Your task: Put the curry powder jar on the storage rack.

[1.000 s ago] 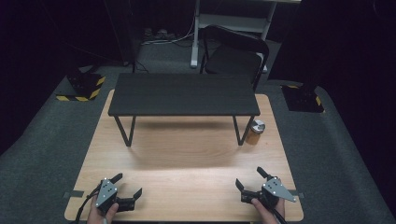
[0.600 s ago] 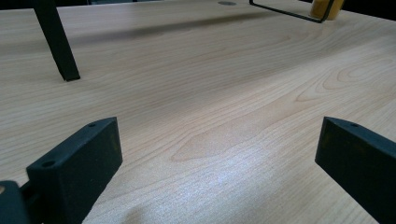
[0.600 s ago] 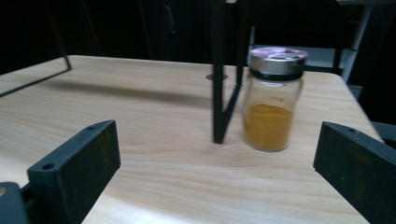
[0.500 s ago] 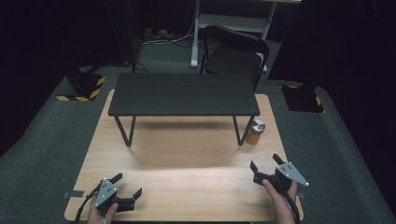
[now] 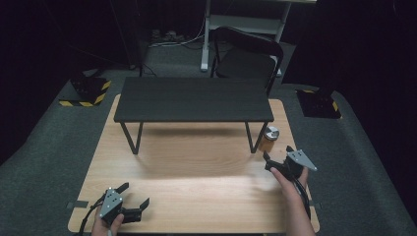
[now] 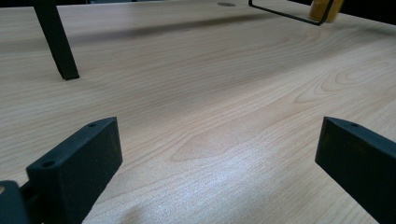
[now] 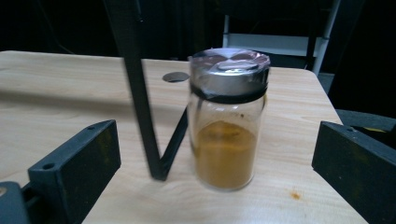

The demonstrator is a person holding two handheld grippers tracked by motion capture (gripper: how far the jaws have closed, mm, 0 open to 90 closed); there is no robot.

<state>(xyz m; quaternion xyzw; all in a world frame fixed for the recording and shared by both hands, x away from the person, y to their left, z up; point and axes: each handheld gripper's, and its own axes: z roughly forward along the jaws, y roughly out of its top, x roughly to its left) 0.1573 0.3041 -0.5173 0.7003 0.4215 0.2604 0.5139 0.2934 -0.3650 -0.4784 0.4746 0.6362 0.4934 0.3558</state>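
Right gripper view: spice jar [image 7: 229, 121] stands upright between spread tongs [image 7: 210, 163].

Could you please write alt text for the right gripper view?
A glass spice jar with a silver lid, part full of orange powder, stands upright on a wooden table between the open right tongs, beside a black rack leg.

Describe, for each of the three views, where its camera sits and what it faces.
High view: above the person's side, facing forward and down on the wooden table; both hands show.
Left gripper view: rides the left tool, facing bare tabletop; open jaws show.
Right gripper view: rides the right tool, facing the spice jar; open jaws show.
Shared: jar, black shelf legs.
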